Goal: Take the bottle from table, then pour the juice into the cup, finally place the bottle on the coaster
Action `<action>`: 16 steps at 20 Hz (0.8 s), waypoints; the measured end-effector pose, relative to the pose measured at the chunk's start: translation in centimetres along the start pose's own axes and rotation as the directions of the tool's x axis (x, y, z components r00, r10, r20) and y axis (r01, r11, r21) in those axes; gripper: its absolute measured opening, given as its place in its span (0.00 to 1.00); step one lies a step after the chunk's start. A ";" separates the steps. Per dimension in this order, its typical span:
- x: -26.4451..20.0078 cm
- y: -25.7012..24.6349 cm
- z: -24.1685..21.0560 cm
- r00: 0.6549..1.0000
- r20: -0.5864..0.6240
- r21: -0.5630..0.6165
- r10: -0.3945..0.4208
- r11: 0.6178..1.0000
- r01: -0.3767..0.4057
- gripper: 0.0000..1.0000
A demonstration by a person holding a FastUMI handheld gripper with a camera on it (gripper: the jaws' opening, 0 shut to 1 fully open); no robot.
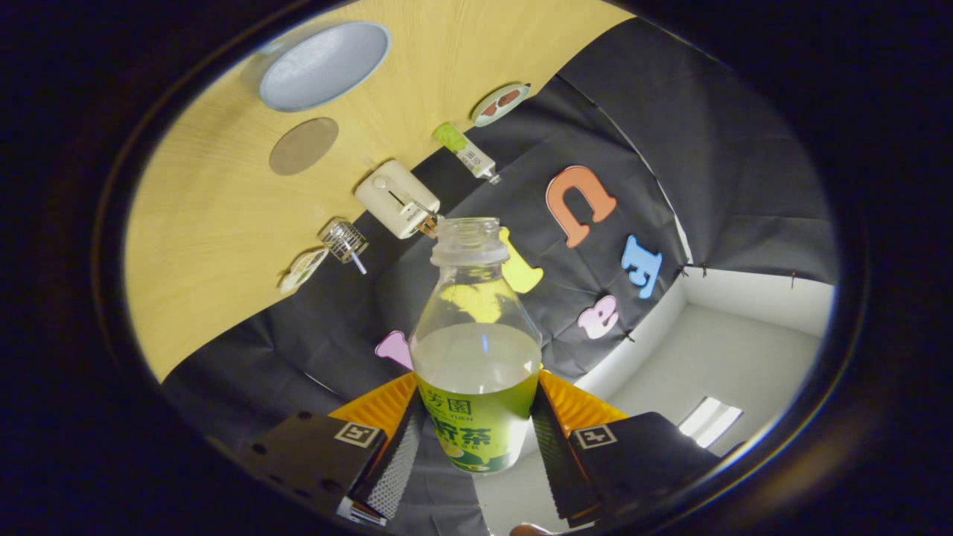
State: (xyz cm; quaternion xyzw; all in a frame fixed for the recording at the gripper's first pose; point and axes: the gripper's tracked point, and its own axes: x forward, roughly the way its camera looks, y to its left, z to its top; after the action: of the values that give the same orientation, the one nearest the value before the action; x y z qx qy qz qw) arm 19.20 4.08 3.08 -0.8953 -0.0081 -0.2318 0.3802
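My gripper point(476, 406) is shut on a clear plastic bottle point(476, 305), with both orange-backed fingers point(380, 409) pressing on its green label. The bottle has no cap and pale juice fills it to just above the label. The whole view is rolled, so the wooden table point(201, 223) slants beyond the bottle's mouth. On the table, far beyond the fingers, stands a pale blue cup point(324, 65) with its open rim facing me. A round brown coaster point(304, 146) lies just this side of the cup. The bottle is held in the air, away from both.
Along the table's back edge by the black cloth wall lie a white boxy device point(397, 199), a green tube point(465, 152), a small plate point(500, 104), a clear ribbed thing point(344, 240) and a small flat item point(304, 269). A white booth wall point(715, 350) stands beside the cloth.
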 end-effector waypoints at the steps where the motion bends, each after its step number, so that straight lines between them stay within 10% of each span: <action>1: 0.0 -0.5 0.1 1.000 0.004 0.004 -0.016 1.000 0.016 0.80; 16: -0.4 -4.3 -0.9 0.984 0.007 0.011 -0.177 0.984 0.177 0.80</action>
State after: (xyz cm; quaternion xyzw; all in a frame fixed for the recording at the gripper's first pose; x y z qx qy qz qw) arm 17.65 6.62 6.35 -0.8900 -0.0905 -0.2610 0.3627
